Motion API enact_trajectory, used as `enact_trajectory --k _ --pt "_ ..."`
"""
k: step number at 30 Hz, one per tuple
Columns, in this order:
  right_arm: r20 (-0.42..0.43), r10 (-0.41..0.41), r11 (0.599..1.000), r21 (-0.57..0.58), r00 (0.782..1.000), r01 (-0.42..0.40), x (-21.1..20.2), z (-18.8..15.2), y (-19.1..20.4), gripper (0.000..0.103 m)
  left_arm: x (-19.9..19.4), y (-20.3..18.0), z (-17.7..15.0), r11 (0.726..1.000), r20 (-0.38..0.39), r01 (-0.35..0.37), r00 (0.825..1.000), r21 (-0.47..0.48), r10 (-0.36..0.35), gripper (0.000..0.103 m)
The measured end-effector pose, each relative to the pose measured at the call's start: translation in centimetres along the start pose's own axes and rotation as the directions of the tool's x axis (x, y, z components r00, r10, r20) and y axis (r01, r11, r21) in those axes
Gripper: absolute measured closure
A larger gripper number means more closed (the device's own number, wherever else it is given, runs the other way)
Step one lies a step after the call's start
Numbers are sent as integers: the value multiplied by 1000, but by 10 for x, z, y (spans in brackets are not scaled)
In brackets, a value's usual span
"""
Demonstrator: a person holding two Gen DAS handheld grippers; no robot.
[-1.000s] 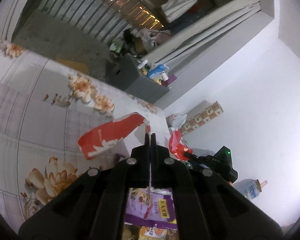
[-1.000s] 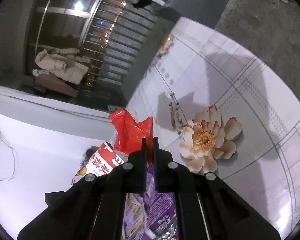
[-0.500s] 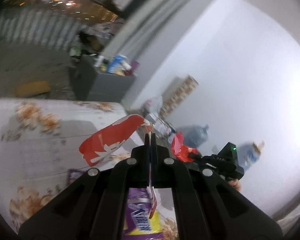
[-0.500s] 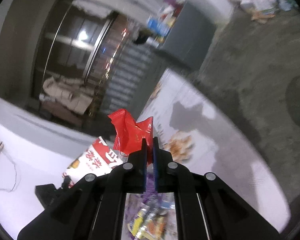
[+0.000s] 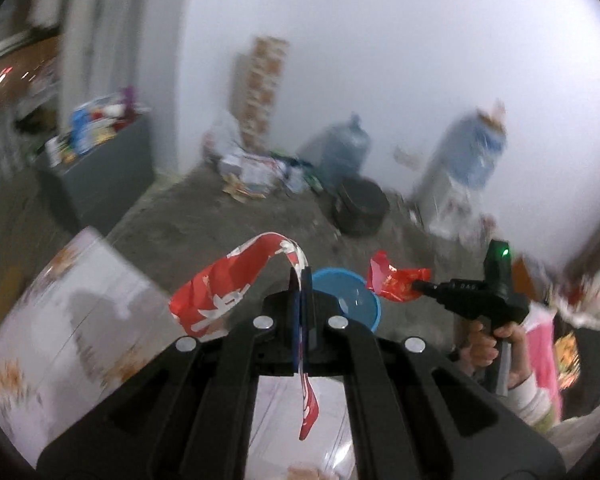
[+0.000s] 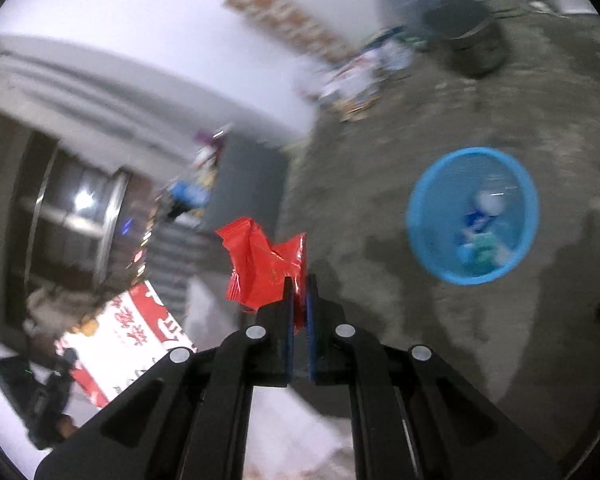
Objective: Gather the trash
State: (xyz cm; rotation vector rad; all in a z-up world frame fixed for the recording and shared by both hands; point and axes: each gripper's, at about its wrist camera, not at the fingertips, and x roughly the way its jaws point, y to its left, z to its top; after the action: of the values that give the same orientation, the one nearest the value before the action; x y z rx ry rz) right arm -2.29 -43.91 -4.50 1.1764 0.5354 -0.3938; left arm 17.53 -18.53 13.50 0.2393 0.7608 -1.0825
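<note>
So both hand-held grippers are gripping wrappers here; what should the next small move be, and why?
Probably carry the right hand-held gripper rightward over the blue basket before opening. Its red wrapper hangs over bare floor, left of the basket rim, so releasing now would likely miss.

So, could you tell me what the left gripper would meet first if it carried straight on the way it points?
Probably the blue basket on the floor, just beyond the left gripper; depth is unclear in the blur.
</note>
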Motion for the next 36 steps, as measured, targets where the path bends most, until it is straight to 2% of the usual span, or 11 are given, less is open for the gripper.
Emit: enact_trajectory --k 4,8,14,17,19,21,22,23,26,31,36 --pt "28 -114 993 43 993 113 -1 8 -44 98 82 -42 14 997 -148 39 989 70 -28 103" --pt "8 -180 979 95 984 179 12 12 -80 97 178 -72 13 993 -299 54 954 103 -21 103" --pt "-36 -231 960 156 972 233 48 30 -110 97 281 -100 14 991 -418 49 908 121 7 103" --pt "-41 -262 950 166 964 265 66 42 -124 95 324 -104 11 996 -464 14 886 83 26 102" --pt "-59 -285 942 168 957 291 83 52 -136 94 351 -106 9 999 -487 15 873 37 5 77" --pt "-93 -299 935 168 950 311 103 58 -151 84 367 -105 6 1000 -465 14 885 -11 -18 62" --pt "-118 -325 926 161 938 341 116 59 -162 69 371 -106 4 1000 -455 20 890 -22 -28 60" --pt "-133 -349 916 160 928 368 121 58 -169 63 372 -107 1 999 -454 25 891 -25 -33 59" --pt "-156 -384 893 189 910 409 129 53 -188 61 363 -108 -4 998 -455 51 888 -41 -64 54" --pt "-119 -368 899 207 922 385 118 46 -192 56 333 -108 2 997 -400 78 914 -4 -73 46" --pt "-88 -342 911 211 935 353 107 44 -184 55 299 -104 12 997 -343 81 936 -5 -78 46"
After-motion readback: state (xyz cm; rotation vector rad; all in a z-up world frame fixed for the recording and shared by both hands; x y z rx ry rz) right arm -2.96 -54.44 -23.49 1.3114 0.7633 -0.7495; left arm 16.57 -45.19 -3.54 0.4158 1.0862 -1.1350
